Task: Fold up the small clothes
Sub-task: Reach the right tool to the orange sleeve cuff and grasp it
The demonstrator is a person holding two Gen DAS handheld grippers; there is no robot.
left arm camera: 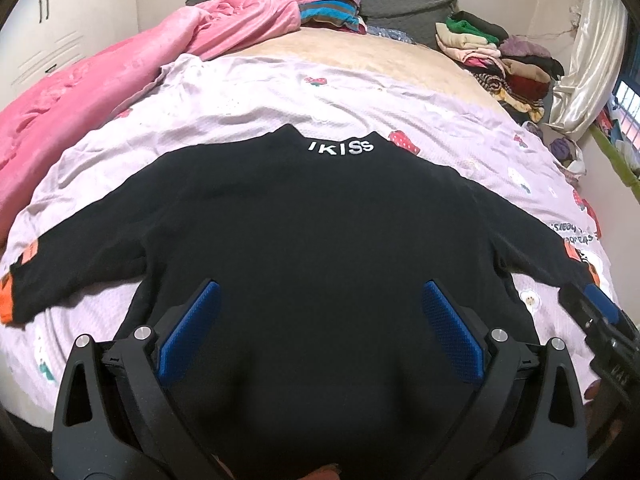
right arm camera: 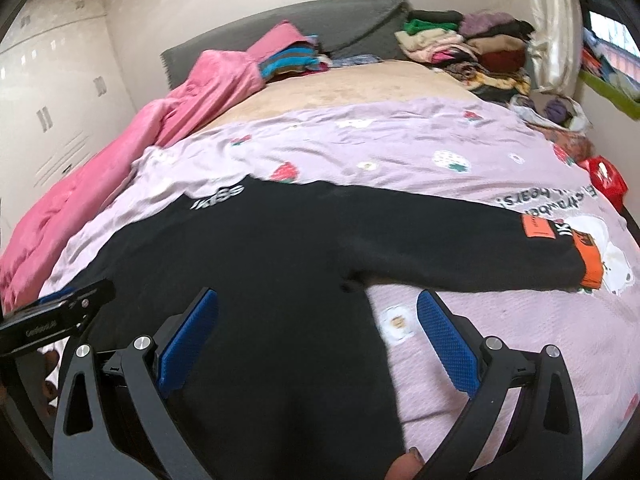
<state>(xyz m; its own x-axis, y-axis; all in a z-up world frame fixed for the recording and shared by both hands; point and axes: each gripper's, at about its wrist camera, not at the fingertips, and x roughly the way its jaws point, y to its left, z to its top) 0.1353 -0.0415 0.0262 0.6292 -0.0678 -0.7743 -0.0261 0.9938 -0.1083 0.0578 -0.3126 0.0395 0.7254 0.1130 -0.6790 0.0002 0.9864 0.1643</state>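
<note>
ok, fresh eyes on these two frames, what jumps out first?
A black long-sleeved sweater with white collar lettering lies flat, sleeves spread, on the lilac strawberry-print bedsheet. The left gripper and right gripper hover open over its hem. A crumpled pink fleece blanket lies along the bed's left side.

A small black long-sleeved knit sweater (left arm camera: 320, 220) lies spread flat on a lilac strawberry-print bedsheet (left arm camera: 224, 96), its collar toward 12 o'clock and its hem toward 6 o'clock in the left wrist view. White embroidered letters reading "IKISS" (left arm camera: 341, 147) run across the collar. Both sleeves stretch straight out, one toward 9 o'clock, the other toward 3 o'clock. Each sleeve ends in an orange cuff (right arm camera: 591, 261), with an orange patch (right arm camera: 538, 226) just above it.
</note>
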